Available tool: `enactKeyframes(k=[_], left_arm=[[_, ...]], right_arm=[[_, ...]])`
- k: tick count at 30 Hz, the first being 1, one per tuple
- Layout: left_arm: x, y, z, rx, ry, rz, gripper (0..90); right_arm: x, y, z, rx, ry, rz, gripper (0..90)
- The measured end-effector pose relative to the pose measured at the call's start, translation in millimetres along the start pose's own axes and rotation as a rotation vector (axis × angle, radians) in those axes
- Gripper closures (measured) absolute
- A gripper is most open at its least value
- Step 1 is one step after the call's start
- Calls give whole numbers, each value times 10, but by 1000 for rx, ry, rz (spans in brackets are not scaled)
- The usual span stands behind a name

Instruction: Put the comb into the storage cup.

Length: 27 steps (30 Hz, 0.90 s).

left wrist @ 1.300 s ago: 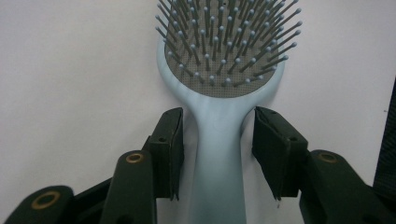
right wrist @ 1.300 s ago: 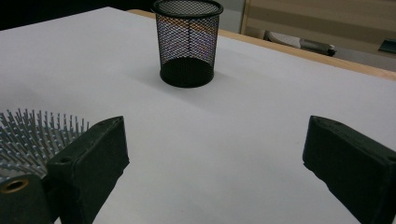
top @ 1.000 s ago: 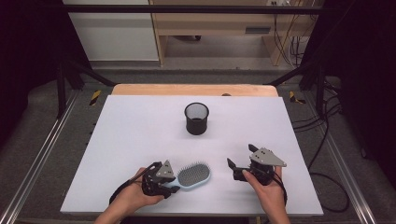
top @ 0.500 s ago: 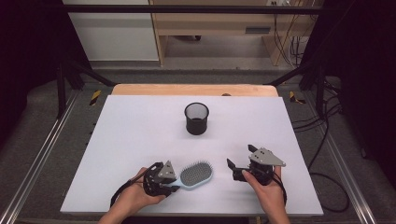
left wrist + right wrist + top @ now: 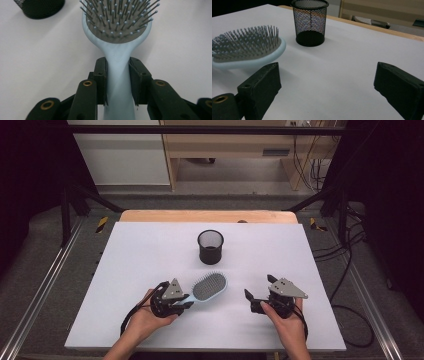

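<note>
- Since the earlier frame, the left gripper (image 5: 117,82) has closed its jaws on the pale blue hairbrush (image 5: 209,287), both pads now pressing its handle; the brush head has shifted slightly.
- The hairbrush lies bristles up near the table's (image 5: 150,250) front edge, left of centre.
- The right gripper (image 5: 262,296) rests beside it, jaws wide apart, holding nothing.
- A black mesh cup (image 5: 210,246) stands behind the hairbrush, apart.

Hairbrush (image 5: 117,25) head cut by top edge; handle end hidden below.

hairbrush (image 5: 209,286) on table (image 5: 150,250), cup (image 5: 210,246) behind
</note>
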<state>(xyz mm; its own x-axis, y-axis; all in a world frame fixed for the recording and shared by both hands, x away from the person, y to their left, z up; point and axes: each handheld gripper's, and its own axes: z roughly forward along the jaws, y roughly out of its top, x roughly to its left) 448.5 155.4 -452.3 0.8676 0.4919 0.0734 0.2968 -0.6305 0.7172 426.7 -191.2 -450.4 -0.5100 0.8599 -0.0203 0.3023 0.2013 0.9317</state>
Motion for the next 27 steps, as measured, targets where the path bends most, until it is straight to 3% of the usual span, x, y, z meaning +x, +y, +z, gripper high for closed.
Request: enactKeyframes(k=[8,18,25,27], left_arm=[[175,57,77,-49,57,-25,693],[136,18,103,-89,104,-25,694],[101,26,75,-150,145,-36,694],[95,40,52,-189,156,-46,694]], right_arm=[[11,-1,22,6,9,3,75],[49,-1,47,12,29,16,67],[153,23,69,-25,120,110,49],[262,48,126,-31,181,167,42]])
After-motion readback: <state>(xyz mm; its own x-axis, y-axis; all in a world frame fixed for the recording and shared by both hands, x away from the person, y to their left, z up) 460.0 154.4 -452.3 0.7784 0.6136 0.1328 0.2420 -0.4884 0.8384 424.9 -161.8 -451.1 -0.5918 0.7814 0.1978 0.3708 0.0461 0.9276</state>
